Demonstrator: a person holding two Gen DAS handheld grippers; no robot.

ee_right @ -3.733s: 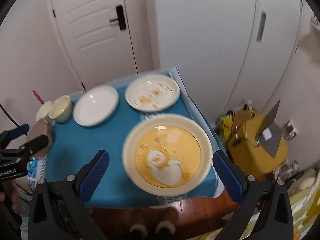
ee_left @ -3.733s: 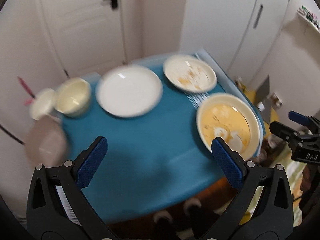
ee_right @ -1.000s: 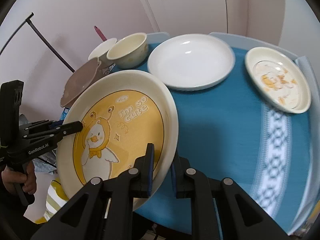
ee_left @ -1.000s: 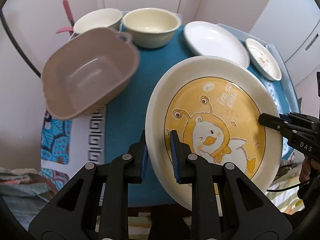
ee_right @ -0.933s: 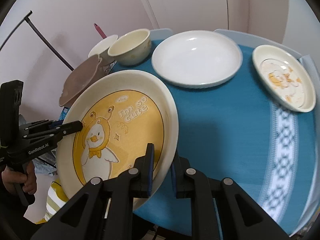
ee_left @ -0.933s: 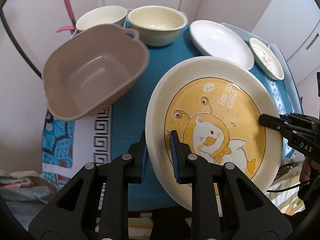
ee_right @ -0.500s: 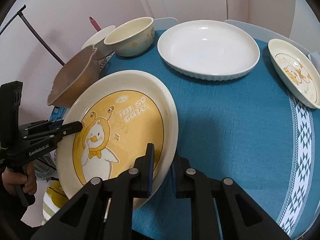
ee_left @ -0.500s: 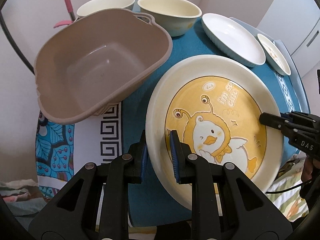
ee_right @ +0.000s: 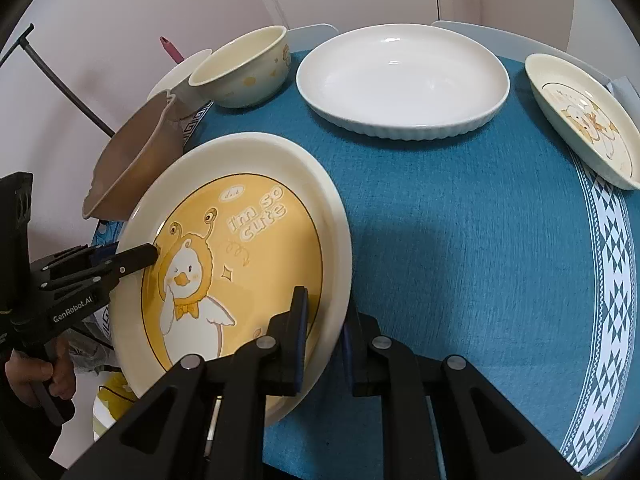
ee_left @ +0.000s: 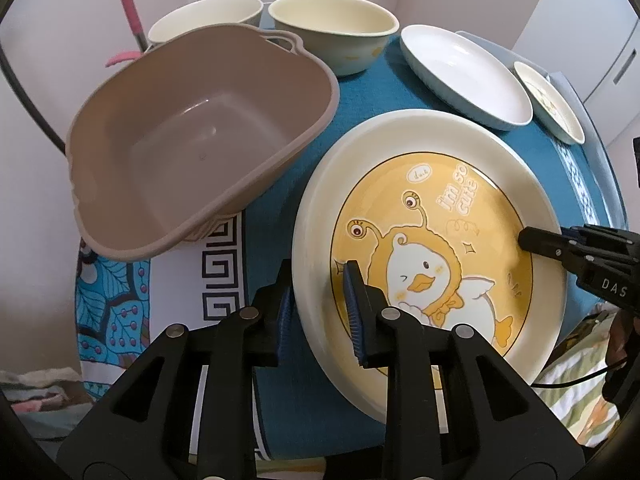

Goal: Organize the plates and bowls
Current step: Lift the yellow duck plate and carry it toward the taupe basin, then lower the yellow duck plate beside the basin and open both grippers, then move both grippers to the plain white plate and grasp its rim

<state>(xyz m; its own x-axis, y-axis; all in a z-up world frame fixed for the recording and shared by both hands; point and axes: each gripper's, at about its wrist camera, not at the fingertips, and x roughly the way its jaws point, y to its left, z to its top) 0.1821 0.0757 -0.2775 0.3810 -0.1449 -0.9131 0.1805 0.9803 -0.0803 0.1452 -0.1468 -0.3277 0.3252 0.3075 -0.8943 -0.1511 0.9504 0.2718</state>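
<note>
Plate [ee_left: 432,240] with a duck picture lies low over the blue tablecloth [ee_right: 460,240], just beside the brown tub [ee_left: 192,152], its rim caught at opposite edges by both grippers. Left gripper [ee_left: 318,304] has just been opening, its jaws straddling the near rim; right gripper [ee_right: 324,320] clamps the opposite rim. Both point steeply downward.

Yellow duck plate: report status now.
Right gripper shut on rim of round yellow duck-print plate; left gripper jaws just opening, rim between them. Plate near teal tablecloth edge, contact unclear. Brown plastic basin close beside.
</note>
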